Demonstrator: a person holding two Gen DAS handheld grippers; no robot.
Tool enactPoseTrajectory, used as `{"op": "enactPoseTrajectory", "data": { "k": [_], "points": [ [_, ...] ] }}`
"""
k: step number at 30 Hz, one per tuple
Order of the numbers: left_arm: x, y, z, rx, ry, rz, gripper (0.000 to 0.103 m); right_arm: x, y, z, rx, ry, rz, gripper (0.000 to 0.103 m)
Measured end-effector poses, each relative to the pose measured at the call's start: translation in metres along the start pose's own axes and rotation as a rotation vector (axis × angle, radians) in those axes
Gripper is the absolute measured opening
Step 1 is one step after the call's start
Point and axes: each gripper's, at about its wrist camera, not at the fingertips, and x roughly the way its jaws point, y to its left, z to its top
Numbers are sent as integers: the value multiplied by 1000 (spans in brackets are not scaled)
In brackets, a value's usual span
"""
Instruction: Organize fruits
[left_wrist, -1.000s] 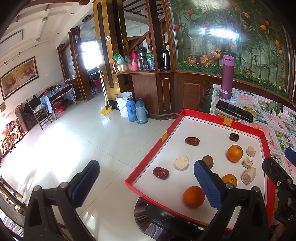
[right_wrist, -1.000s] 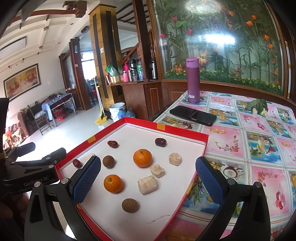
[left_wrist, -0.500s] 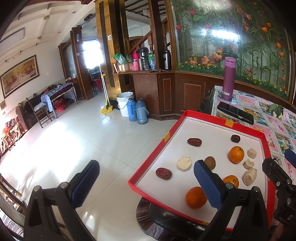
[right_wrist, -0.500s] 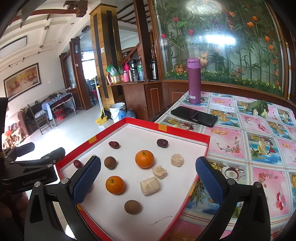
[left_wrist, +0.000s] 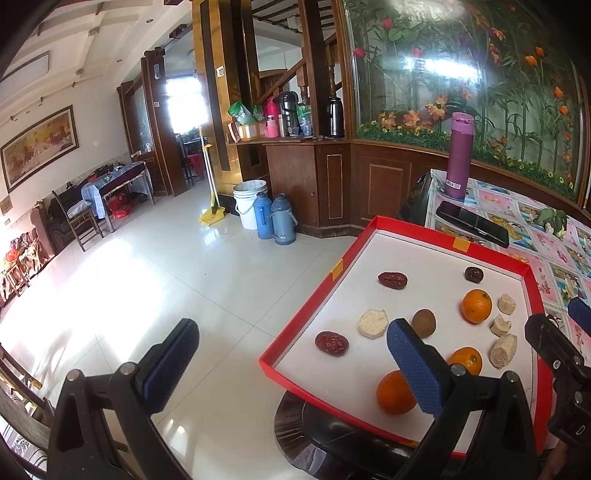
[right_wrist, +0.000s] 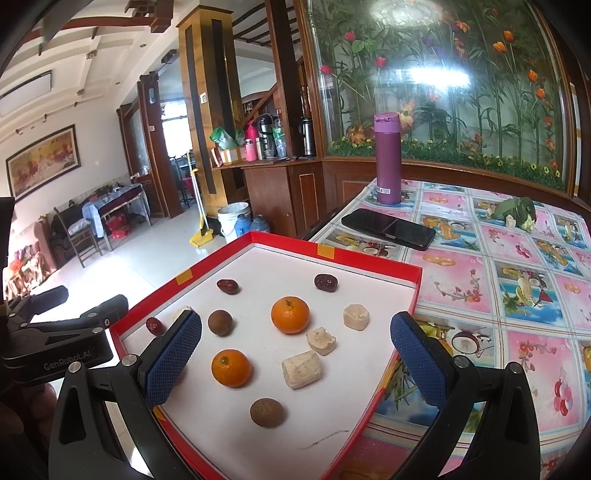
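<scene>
A red-rimmed white tray (right_wrist: 369, 258) holds scattered fruit: oranges (right_wrist: 290, 315) (right_wrist: 231, 367), red dates (right_wrist: 325, 282) (right_wrist: 227, 286), brown round fruits (right_wrist: 220, 322) (right_wrist: 267, 412) and pale chunks (right_wrist: 301, 369). My right gripper (right_wrist: 295, 358) is open and empty, above the tray's near part. My left gripper (left_wrist: 291, 365) is open and empty, at the tray's left edge (left_wrist: 306, 321); a third orange (left_wrist: 394, 392) sits by its right finger (left_wrist: 413, 365). The left gripper's body shows in the right wrist view (right_wrist: 59, 339).
A black phone (right_wrist: 388, 229), a purple bottle (right_wrist: 387, 158) and a green toy (right_wrist: 517, 212) lie on the patterned tablecloth (right_wrist: 517, 295) beyond the tray. The tray overhangs the table edge, above the tiled floor (left_wrist: 147, 277).
Both grippers have drawn slightly back and shifted; the tray sits a little farther right in the left wrist view. Both stay open. No fruit has moved.
</scene>
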Motion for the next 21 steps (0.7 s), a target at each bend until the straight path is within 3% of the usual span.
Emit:
{"op": "enactPoseTrajectory", "data": {
  "k": [21],
  "points": [
    [4, -2, -3, -5, 10, 2, 103, 3, -2, -2, 6, 3, 2, 103]
  ]
}}
